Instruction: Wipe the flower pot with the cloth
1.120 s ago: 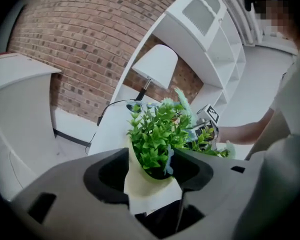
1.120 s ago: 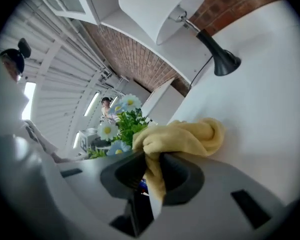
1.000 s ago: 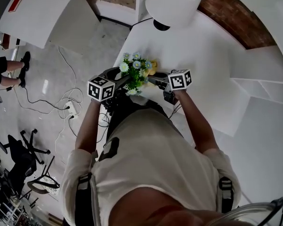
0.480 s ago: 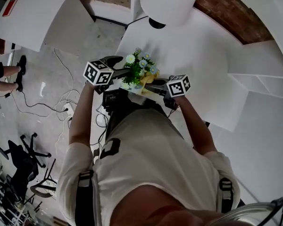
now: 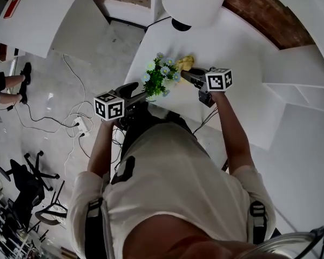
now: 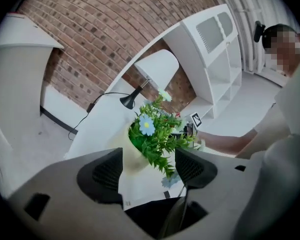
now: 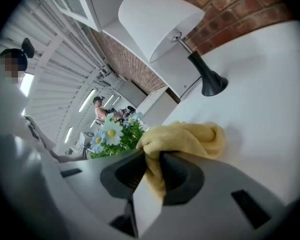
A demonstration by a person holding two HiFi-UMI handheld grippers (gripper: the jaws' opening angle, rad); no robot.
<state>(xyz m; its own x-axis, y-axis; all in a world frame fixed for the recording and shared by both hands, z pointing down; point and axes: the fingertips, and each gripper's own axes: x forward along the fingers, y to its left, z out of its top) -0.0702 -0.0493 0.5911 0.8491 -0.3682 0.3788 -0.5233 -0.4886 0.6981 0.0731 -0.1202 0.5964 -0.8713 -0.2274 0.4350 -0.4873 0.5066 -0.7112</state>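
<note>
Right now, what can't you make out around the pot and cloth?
- The pot: in the head view leaves cover it; in the right gripper view the right gripper hides it.
- Whether the cloth touches the pot: no view shows the contact.
- The lamp: shade top cut off by the head view's upper edge.

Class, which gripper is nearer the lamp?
Right. The right gripper, shut on the yellow cloth, is beside the flowers, toward the lamp. The left gripper, jaws opening and gripping nothing, is on the near side of the flower pot, farther away.
</note>
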